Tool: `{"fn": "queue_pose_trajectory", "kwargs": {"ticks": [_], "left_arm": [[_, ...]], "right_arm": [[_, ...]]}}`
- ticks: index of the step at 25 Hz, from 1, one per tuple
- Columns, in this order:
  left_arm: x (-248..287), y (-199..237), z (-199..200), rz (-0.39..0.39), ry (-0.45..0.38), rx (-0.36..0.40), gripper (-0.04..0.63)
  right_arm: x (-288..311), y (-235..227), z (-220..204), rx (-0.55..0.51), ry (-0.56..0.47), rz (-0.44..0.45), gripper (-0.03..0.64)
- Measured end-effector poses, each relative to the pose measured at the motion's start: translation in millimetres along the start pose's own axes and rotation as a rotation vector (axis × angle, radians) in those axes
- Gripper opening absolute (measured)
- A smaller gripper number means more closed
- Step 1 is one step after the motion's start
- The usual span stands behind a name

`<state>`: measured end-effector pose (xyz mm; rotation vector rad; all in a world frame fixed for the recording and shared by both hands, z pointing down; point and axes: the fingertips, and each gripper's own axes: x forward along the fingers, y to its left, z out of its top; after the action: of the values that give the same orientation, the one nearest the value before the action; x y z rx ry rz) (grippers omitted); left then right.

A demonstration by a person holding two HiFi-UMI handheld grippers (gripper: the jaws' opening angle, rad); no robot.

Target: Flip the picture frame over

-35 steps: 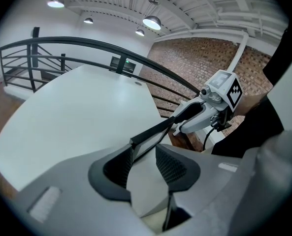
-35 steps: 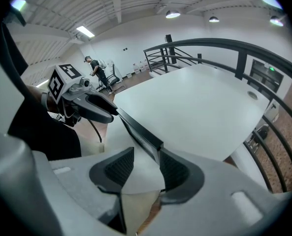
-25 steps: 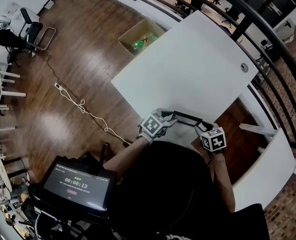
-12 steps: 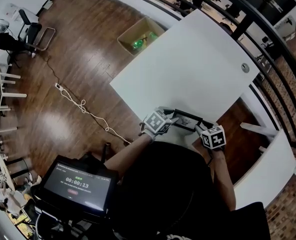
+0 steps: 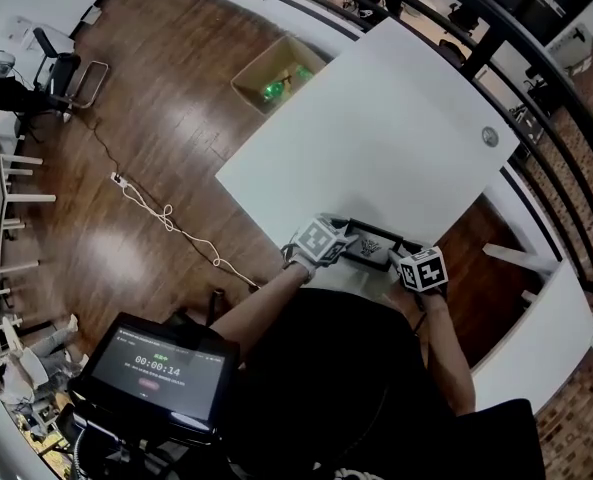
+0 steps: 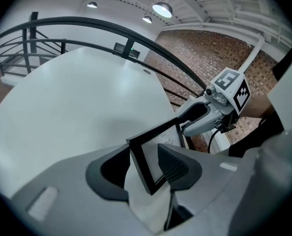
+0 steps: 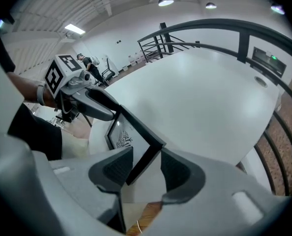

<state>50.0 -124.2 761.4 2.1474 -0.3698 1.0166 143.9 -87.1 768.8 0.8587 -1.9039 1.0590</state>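
The picture frame (image 5: 369,249) lies at the near edge of the white table (image 5: 376,138), print facing up. Its long axis runs along that edge, from one of your hands to the other. Your left gripper (image 6: 145,167) straddles the frame's left end and your right gripper (image 7: 145,168) its right end. Both pairs of jaws have just been opening and stand released, with the black rim between the pads but not pinched. Both hands are equally near, so the flip probably turns about that long axis; clamp both ends first.
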Motion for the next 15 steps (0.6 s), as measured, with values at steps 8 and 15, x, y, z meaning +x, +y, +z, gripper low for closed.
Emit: {"fn": "queue_pose_trajectory", "kwargs": {"ticks": [8,15], "left_arm": [[2.4,3.2,13.2,0.013,0.014,-0.020,0.178],[8.2,7.7,7.8,0.014,0.036,-0.046,0.176]], "right_arm": [[0.8,-11.6,4.8,-0.005,0.041,-0.001,0.160],[4.7,-17.2,6.0,-0.006,0.070,-0.008,0.160]]}}
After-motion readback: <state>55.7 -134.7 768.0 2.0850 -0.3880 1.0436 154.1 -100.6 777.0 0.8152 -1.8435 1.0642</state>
